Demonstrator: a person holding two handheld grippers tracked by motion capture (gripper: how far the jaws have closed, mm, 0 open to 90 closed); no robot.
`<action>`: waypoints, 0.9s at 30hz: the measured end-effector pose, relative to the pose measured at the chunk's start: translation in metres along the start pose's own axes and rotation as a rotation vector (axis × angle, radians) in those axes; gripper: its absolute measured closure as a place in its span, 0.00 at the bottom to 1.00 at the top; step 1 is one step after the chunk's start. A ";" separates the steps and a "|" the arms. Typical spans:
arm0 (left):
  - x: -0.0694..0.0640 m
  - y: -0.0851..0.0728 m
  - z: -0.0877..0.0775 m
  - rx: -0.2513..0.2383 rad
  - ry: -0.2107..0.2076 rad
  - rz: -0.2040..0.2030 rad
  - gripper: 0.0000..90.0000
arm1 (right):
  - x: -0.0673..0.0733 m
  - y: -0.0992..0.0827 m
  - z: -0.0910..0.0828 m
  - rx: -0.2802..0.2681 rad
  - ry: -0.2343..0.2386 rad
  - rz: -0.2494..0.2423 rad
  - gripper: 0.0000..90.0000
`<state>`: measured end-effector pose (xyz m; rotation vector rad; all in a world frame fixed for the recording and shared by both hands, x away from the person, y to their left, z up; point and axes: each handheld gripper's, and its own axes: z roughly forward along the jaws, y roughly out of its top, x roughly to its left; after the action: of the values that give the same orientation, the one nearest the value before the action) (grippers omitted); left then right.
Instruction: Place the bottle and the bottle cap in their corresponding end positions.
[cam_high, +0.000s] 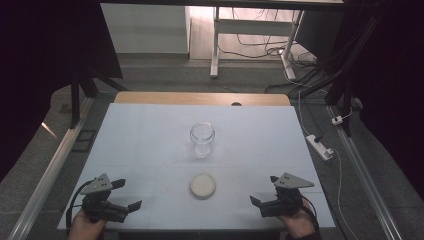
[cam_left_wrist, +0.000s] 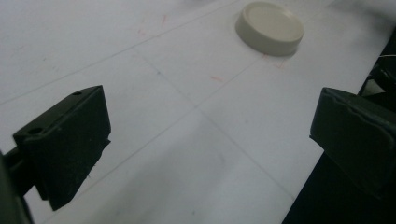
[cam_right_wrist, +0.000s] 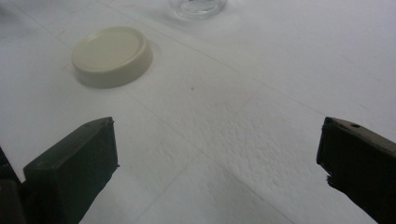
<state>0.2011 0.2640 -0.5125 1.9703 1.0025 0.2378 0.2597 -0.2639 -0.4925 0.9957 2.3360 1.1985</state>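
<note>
White table (cam_high: 150, 130) takes most of the high view, wood strip along far edge. Clear glass jar (cam_high: 202, 139) upright near centre, open top, no lid on. Cream round lid (cam_high: 203, 185) flat on table just in front of jar, apart from it, between the 2 grippers. Left gripper (cam_high: 127, 194) at near-left corner, jaws spread wide, holding nothing. Right gripper (cam_high: 264, 190) near-right, same: jaws wide apart, nothing between. Both well clear of lid.

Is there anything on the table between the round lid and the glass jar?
No, nothing visible stands between them. The cream lid lies flat just in front of the open glass jar, with bare white table between. Both grippers sit open, off to the sides.
</note>
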 end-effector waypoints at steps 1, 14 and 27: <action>0.000 -0.003 -0.002 0.002 0.009 -0.005 0.00 | -0.001 -0.002 -0.002 0.000 -0.005 0.009 0.00; 0.001 -0.023 -0.018 0.021 0.117 -0.051 0.00 | -0.007 -0.021 -0.023 0.018 -0.050 0.064 0.00; 0.001 -0.029 -0.024 0.039 0.161 -0.066 0.00 | -0.009 -0.027 -0.034 0.031 -0.089 0.092 0.00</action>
<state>0.1733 0.2880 -0.5206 1.9735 1.1814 0.3466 0.2349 -0.3004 -0.4950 1.1539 2.2683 1.1299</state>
